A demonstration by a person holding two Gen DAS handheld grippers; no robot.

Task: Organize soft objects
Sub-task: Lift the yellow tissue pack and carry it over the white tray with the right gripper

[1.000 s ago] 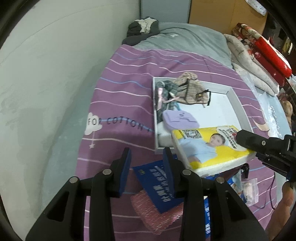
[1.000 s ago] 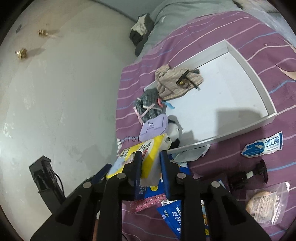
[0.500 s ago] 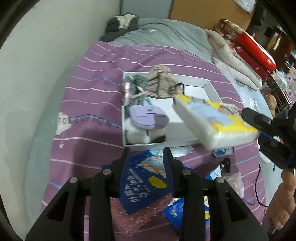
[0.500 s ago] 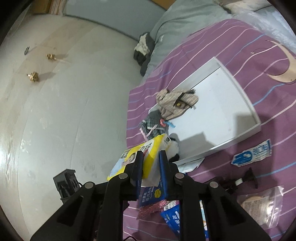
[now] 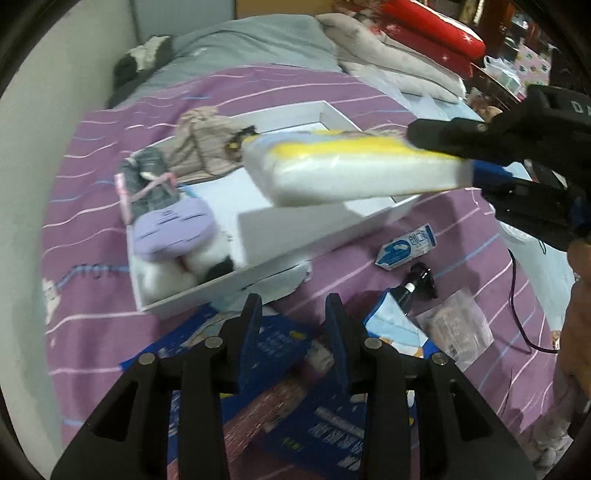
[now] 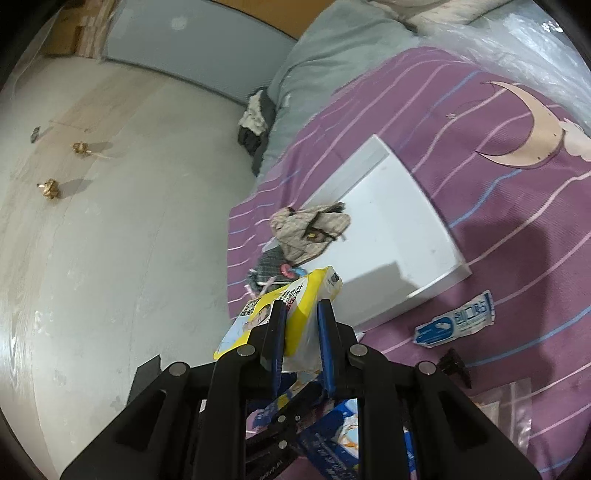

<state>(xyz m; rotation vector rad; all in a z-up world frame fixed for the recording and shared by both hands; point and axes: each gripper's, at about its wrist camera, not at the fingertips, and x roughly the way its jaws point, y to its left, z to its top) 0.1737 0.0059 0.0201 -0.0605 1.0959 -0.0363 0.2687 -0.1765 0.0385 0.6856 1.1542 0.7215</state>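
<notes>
My right gripper (image 6: 300,314) is shut on a yellow-and-white tissue pack (image 6: 295,299) and holds it in the air over the white tray (image 6: 399,236). The left wrist view shows the pack (image 5: 351,170) above the tray (image 5: 288,254), with the right gripper (image 5: 476,162) at its right end. The tray holds a beige pouch (image 5: 207,140), a grey plaid cloth (image 5: 147,177), a lilac pouch (image 5: 173,229) and a white-and-black plush (image 5: 192,266) along its left side. My left gripper (image 5: 293,314) is open and empty, low over blue packets (image 5: 273,350).
The tray lies on a purple striped bedspread (image 5: 92,192). In front of it lie a blue-white sachet (image 5: 406,247), a black small part (image 5: 419,284), a clear bag (image 5: 458,328) and a pink pad (image 5: 266,410). Grey and red bedding (image 5: 424,33) lies behind. A wall (image 6: 129,221) is left.
My right gripper has carried the tissue pack up and rightward, further over the tray. My left gripper has shifted right and stayed open.
</notes>
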